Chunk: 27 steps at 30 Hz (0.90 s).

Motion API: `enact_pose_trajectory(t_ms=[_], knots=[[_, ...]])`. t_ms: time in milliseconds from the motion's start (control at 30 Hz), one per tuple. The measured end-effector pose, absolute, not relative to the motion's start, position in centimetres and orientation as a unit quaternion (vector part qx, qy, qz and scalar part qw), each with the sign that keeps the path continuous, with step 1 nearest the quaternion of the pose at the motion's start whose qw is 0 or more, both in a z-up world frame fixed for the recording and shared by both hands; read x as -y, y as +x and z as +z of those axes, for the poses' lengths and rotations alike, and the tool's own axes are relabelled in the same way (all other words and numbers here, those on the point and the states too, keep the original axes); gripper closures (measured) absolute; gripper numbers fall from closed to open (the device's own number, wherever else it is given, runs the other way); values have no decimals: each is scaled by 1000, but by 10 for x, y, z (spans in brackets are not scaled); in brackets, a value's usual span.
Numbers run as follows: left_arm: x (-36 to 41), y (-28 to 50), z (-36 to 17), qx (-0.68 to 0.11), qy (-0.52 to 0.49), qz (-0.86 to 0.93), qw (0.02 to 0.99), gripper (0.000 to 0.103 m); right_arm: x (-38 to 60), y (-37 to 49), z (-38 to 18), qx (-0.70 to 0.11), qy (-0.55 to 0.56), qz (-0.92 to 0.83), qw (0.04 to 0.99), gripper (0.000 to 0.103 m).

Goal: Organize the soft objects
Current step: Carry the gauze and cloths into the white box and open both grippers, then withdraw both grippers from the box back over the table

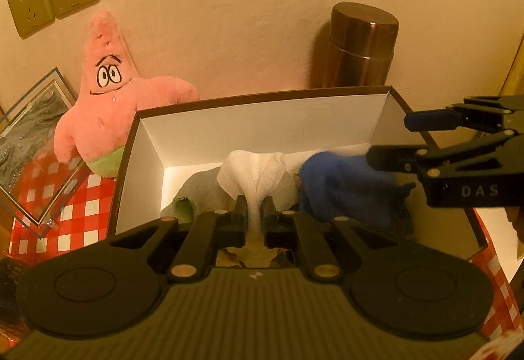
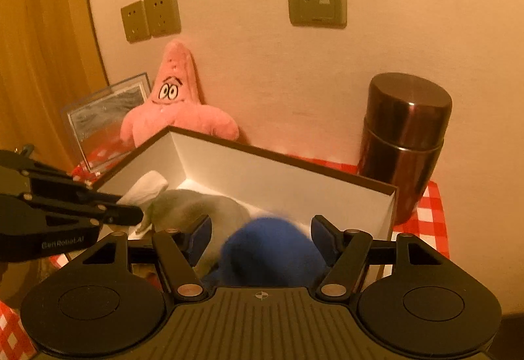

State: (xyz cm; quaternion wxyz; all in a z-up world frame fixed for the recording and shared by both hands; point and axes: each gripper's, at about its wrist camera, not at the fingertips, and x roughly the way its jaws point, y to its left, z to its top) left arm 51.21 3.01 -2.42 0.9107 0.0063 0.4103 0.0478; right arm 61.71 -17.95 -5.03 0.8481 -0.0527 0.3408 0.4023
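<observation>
Both tongs are working over the open box (image 1: 209, 117), which sits on a red checked cloth (image 1: 65, 212) against the wall. Left gripper (image 1: 254, 206) has its jaws pinched narrow on a white cloth (image 1: 255, 170), which fans out above the fingertips and hangs over a grey cloth (image 1: 203, 186) already lying on the box floor; the grip sits low on the bunched part, probably so the loose end can be steered down rather than dragged. Right gripper (image 2: 260, 229) stands wide, its blue-padded fingers apart on either side of a blue cloth (image 2: 268, 248) that lies between them, blurred, with no pad visibly pressing it. Whether that cloth is just let go or about to be taken I cannot say; from the left wrist view it rests inside the box at the right end, beside the white one. So the soft things gathered so far are all in the box, side by side. A pink starfish plush (image 1: 108, 117) leans on the wall behind the box's left corner, outside it, and seems the likely piece left to bring in. A metal flask (image 2: 404, 144) and a clear picture frame (image 1: 36, 144) stand nearby, hard items that probably stay put.
</observation>
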Motion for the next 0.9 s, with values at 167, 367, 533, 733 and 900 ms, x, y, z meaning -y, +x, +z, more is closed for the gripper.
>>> enact_pose_trajectory(t_ms=[167,367,533,733,900], knots=[[-31,515,-28,-413,5,48,909,92,186,615,-56,-350,-56,400,846,35],[-28,517,-26,-400,8,50,915,44,197,607,-56,-355,-47,398,845,32],[-25,513,-20,-384,19,52,922,38,204,598,-54,-354,-45,402,844,28],[-30,507,-18,-390,5,57,919,38,208,585,-50,-353,-43,406,842,27],[-33,496,-12,-392,-8,59,918,38,212,574,-42,-350,-36,409,842,27]])
